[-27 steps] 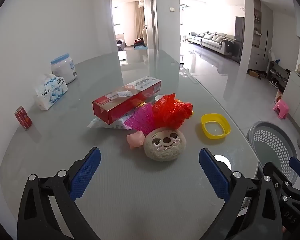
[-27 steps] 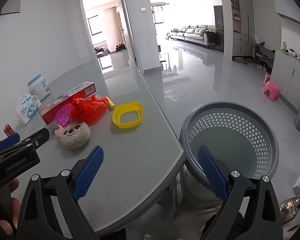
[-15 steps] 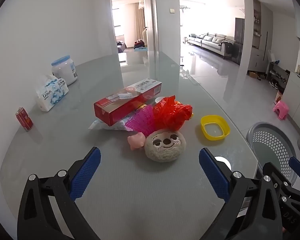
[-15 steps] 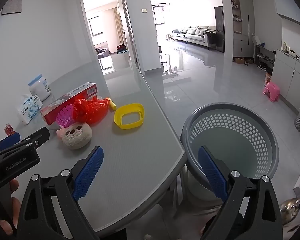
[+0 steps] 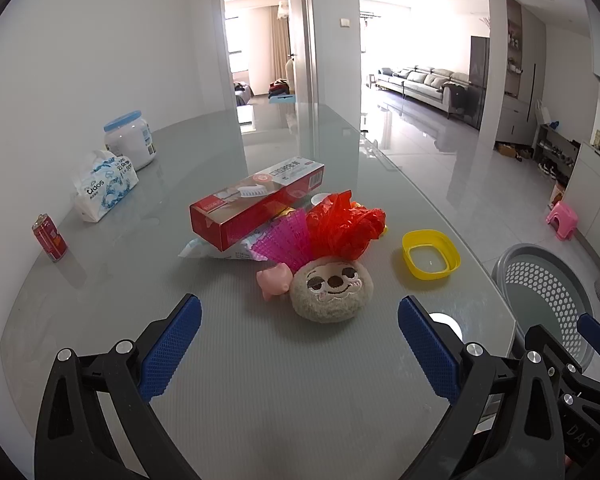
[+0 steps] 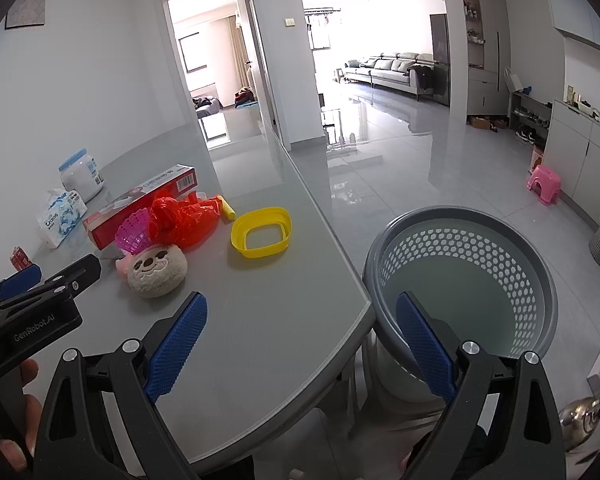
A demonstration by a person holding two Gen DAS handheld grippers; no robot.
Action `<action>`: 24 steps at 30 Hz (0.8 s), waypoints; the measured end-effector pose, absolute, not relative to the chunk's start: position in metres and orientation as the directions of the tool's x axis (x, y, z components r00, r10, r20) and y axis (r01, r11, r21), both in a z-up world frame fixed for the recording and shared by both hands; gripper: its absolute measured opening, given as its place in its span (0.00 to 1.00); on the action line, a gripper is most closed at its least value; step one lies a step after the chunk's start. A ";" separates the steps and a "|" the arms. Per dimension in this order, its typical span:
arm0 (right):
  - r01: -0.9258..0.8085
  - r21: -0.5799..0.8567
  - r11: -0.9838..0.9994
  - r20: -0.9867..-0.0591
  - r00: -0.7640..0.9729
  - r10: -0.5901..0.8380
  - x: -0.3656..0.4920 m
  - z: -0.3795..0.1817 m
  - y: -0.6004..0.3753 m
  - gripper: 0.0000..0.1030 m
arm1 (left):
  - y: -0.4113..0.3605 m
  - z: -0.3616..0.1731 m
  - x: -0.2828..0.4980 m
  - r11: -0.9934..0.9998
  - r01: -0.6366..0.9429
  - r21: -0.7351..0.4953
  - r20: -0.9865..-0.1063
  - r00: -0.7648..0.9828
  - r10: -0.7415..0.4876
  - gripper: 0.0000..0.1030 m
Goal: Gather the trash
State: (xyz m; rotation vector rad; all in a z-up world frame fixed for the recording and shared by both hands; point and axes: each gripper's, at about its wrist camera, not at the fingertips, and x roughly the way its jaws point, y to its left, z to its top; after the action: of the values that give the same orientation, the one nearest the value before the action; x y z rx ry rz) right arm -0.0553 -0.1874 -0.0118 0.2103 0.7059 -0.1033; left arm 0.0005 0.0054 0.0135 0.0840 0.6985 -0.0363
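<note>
A pile lies mid-table: a red toothpaste box (image 5: pixel 256 206), a crumpled red plastic bag (image 5: pixel 342 224), a pink mesh piece (image 5: pixel 284 242), a clear wrapper (image 5: pixel 216 250), a small pink toy (image 5: pixel 274 280) and a round sloth plush (image 5: pixel 332 290). A yellow ring-shaped dish (image 5: pixel 430 258) lies to the right. My left gripper (image 5: pixel 300 354) is open and empty, in front of the plush. My right gripper (image 6: pixel 300 342) is open and empty at the table's corner, beside the grey perforated basket (image 6: pixel 464 280).
A red can (image 5: pixel 50 236), a tissue pack (image 5: pixel 102 186) and a white jar with a blue lid (image 5: pixel 130 144) stand along the left wall. The glass table (image 5: pixel 260 400) has a rounded right edge. A pink stool (image 6: pixel 544 184) stands on the floor.
The left gripper has drawn back slightly from the pile. The right view has shifted a little rightward. Both grippers stay open.
</note>
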 end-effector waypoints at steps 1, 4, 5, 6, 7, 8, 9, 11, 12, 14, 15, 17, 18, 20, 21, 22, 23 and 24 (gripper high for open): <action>0.164 0.158 0.974 -0.653 0.757 -0.021 -0.056 -0.011 -0.187 0.88 | 0.006 0.015 0.001 0.996 0.061 0.065 -0.643 0.766 -0.005 0.94; 0.162 0.157 0.974 -0.651 0.758 -0.021 -0.057 -0.012 -0.187 0.88 | 0.004 0.007 -0.002 0.996 0.060 0.066 -0.640 0.768 -0.004 0.94; 0.162 0.158 0.974 -0.651 0.758 -0.020 -0.056 -0.013 -0.187 0.88 | 0.004 0.007 -0.002 0.996 0.059 0.067 -0.640 0.768 -0.003 0.94; 0.161 0.159 0.974 -0.651 0.759 -0.019 -0.057 -0.013 -0.187 0.88 | 0.005 0.008 -0.002 0.996 0.059 0.067 -0.640 0.768 -0.003 0.94; 0.162 0.158 0.974 -0.652 0.758 -0.021 -0.056 -0.013 -0.187 0.88 | 0.005 0.009 -0.002 0.996 0.059 0.066 -0.640 0.768 -0.003 0.94; 0.163 0.157 0.974 -0.652 0.758 -0.022 -0.056 -0.013 -0.187 0.88 | 0.006 0.010 -0.003 0.996 0.058 0.066 -0.640 0.768 -0.002 0.94; 0.163 0.158 0.974 -0.651 0.759 -0.021 -0.057 -0.012 -0.186 0.88 | 0.006 0.011 -0.003 0.996 0.058 0.065 -0.640 0.768 -0.003 0.94; 0.162 0.157 0.974 -0.651 0.759 -0.021 -0.056 -0.013 -0.186 0.88 | 0.007 0.013 -0.003 0.996 0.058 0.065 -0.639 0.769 -0.003 0.94; 0.162 0.157 0.974 -0.651 0.759 -0.021 -0.056 -0.012 -0.186 0.88 | 0.007 0.014 -0.003 0.996 0.058 0.066 -0.638 0.770 -0.003 0.94; 0.162 0.156 0.974 -0.651 0.759 -0.022 -0.056 -0.012 -0.186 0.88 | 0.006 0.008 -0.003 0.996 0.058 0.066 -0.638 0.770 -0.003 0.94; 0.162 0.155 0.975 -0.651 0.759 -0.022 -0.056 -0.012 -0.186 0.88 | 0.007 0.008 -0.003 0.996 0.059 0.065 -0.638 0.770 -0.003 0.94; 0.161 0.158 0.974 -0.650 0.759 -0.020 -0.057 -0.012 -0.187 0.88 | 0.008 0.009 -0.002 0.996 0.059 0.064 -0.638 0.770 -0.005 0.94; 0.161 0.157 0.974 -0.651 0.759 -0.021 -0.057 -0.012 -0.187 0.88 | 0.008 0.009 -0.002 0.996 0.059 0.064 -0.639 0.769 -0.004 0.94; 0.161 0.158 0.974 -0.650 0.760 -0.021 -0.057 -0.012 -0.187 0.88 | 0.007 0.007 -0.003 0.996 0.058 0.066 -0.636 0.771 -0.003 0.94; 0.161 0.157 0.974 -0.650 0.760 -0.021 -0.057 -0.012 -0.187 0.88 | 0.007 0.007 -0.003 0.996 0.058 0.066 -0.637 0.771 -0.002 0.94; 0.161 0.157 0.974 -0.649 0.760 -0.021 -0.058 -0.012 -0.187 0.88 | 0.007 0.007 -0.003 0.996 0.058 0.065 -0.637 0.771 -0.003 0.94; 0.161 0.157 0.974 -0.650 0.760 -0.020 -0.058 -0.012 -0.187 0.88 | 0.007 0.007 -0.003 0.996 0.058 0.066 -0.637 0.771 -0.003 0.94; 0.161 0.157 0.974 -0.650 0.760 -0.021 -0.057 -0.012 -0.187 0.88 | 0.007 0.007 -0.003 0.996 0.058 0.066 -0.637 0.771 -0.002 0.94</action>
State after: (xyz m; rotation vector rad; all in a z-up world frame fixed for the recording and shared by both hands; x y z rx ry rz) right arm -0.0573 -0.1869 -0.0121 0.2092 0.7024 -0.0996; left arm -0.0030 0.0068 0.0069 0.0839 0.6902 -0.0328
